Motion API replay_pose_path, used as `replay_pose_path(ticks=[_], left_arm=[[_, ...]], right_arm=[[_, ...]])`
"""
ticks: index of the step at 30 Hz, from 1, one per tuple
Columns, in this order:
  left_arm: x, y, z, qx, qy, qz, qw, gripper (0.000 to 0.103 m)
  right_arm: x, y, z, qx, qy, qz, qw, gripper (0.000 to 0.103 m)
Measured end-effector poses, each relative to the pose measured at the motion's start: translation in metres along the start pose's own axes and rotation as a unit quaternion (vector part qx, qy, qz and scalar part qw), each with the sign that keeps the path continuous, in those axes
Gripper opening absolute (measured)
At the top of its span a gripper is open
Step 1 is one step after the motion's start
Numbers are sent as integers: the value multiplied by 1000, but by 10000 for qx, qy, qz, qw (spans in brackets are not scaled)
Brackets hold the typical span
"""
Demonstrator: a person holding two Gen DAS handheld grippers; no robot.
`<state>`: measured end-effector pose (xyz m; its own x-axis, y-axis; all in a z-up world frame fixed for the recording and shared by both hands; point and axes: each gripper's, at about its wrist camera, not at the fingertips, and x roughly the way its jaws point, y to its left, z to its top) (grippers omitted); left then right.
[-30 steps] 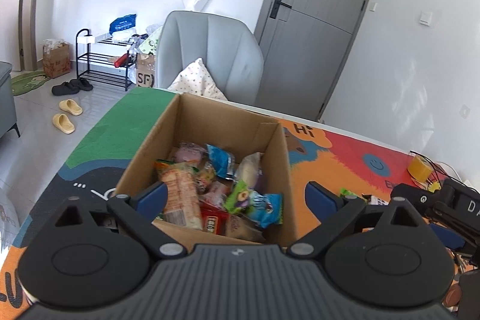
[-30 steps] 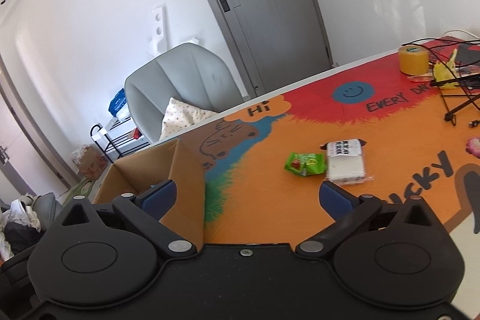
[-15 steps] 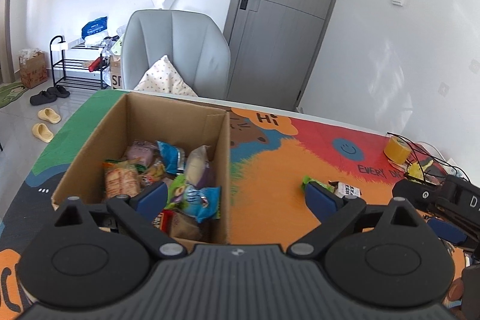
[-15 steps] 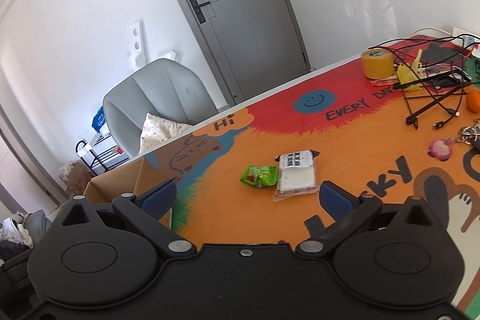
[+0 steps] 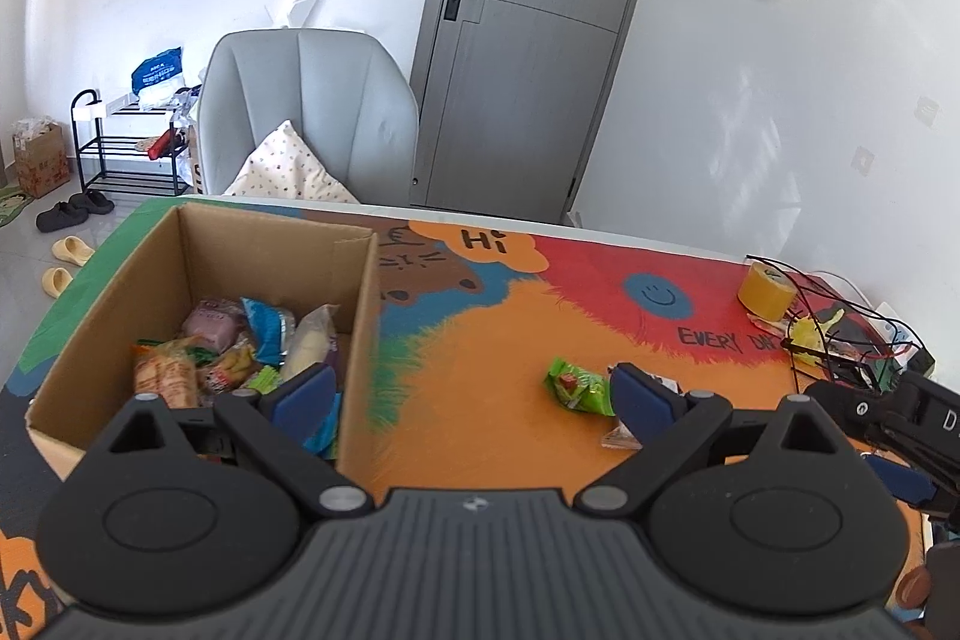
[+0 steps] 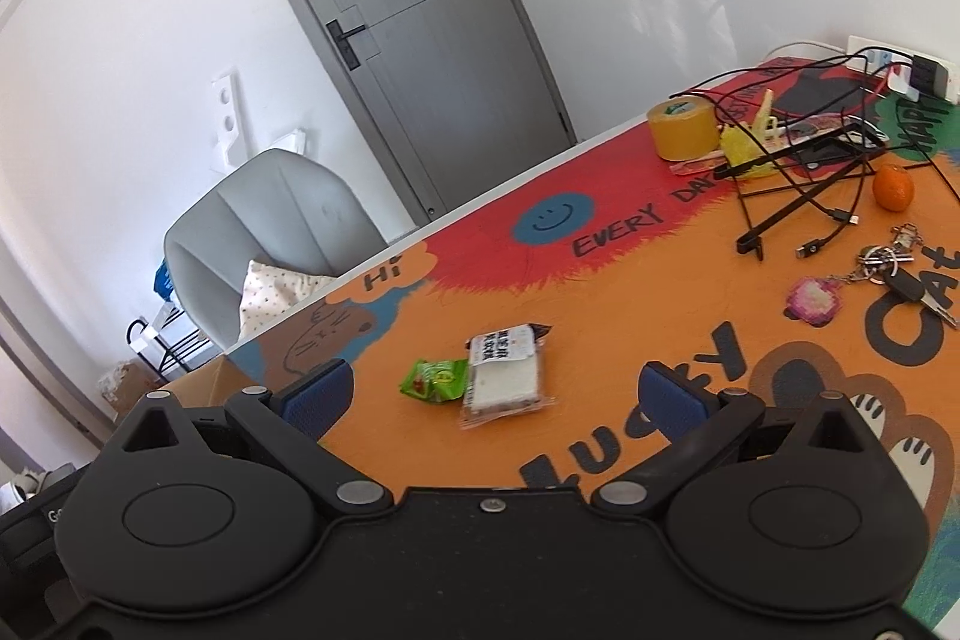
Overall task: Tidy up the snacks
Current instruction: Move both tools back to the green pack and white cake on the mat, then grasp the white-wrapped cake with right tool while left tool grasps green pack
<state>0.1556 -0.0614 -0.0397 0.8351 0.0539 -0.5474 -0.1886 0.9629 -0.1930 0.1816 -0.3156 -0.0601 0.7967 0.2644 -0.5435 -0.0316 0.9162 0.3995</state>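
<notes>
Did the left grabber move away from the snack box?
Yes. The left gripper has swung right: the cardboard box that sat between its fingers now lies to the left, and the green snack packet is nearly ahead.

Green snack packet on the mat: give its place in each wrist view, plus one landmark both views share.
Left wrist view: the green snack packet lies right of centre on the orange mat, just left of the gripper's right fingertip.
Right wrist view: the packet lies centre-left, touching the left edge of the white wrapped snack.
Shared landmark: the blue smiley face printed on the mat.
</notes>
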Motion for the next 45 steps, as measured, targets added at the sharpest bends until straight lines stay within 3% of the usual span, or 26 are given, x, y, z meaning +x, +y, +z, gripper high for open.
replay_pose_path(ticks=[24, 30, 33, 45], left_arm=[[74, -34, 7, 73, 338, -52, 9994, 97], [99, -35, 9, -30, 578, 56, 9983, 97], [112, -30, 11, -205, 747, 152, 9969, 97], [146, -27, 11, -483, 1171, 263, 9916, 97]], right_arm=[[64, -29, 10, 301, 363, -174, 9987, 102], [89, -22, 13, 180, 609, -92, 9979, 92], [104, -19, 13, 130, 791, -71, 9968, 81], [151, -8, 11, -59, 1257, -108, 9920, 69]])
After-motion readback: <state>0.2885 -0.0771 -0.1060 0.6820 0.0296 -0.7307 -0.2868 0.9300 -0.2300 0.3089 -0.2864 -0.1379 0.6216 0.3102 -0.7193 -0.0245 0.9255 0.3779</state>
